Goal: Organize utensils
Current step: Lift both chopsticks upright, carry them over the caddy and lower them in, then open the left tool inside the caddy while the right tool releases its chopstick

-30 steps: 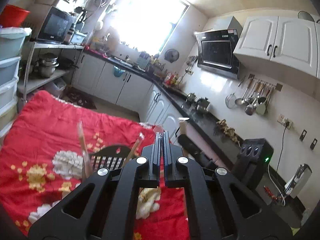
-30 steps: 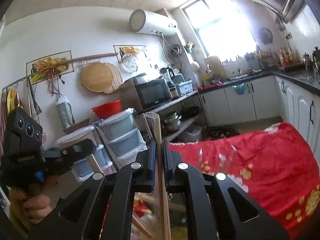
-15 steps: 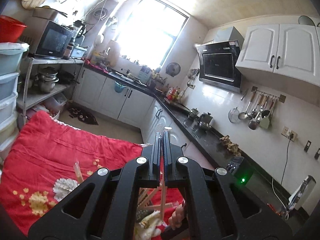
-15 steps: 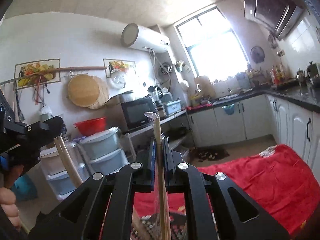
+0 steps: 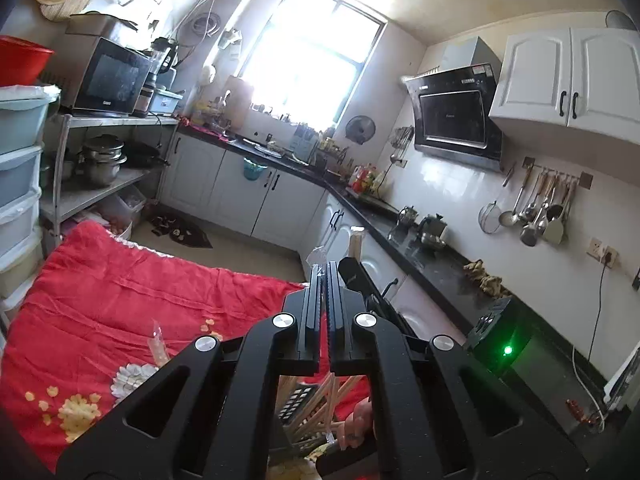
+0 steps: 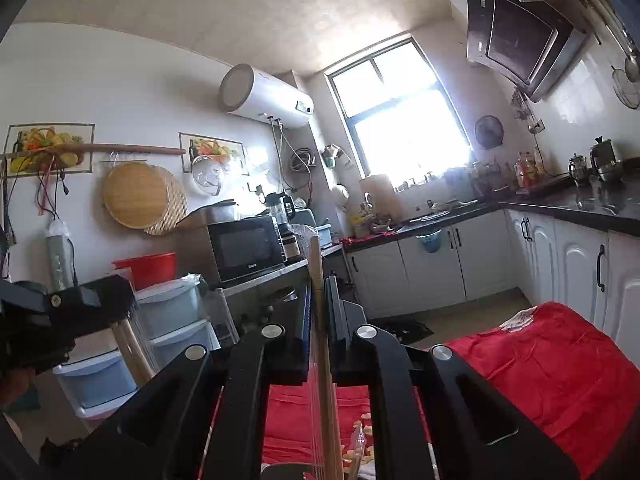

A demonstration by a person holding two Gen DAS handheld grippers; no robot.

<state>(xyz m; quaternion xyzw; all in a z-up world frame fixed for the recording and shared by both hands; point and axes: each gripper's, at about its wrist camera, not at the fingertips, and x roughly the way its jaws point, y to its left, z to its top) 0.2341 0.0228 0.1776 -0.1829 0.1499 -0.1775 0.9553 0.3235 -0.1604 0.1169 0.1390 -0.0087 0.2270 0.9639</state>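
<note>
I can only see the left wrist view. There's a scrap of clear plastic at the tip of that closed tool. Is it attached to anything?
Observer: Yes. In the right wrist view a wrapped wooden stick hangs down from the left tool.
Operator: And the other tool peeking past mine, what has it got?
Observer: The right tool is shut on wrapped chopsticks, which run up between its fingers and poke out above the tips.
</note>
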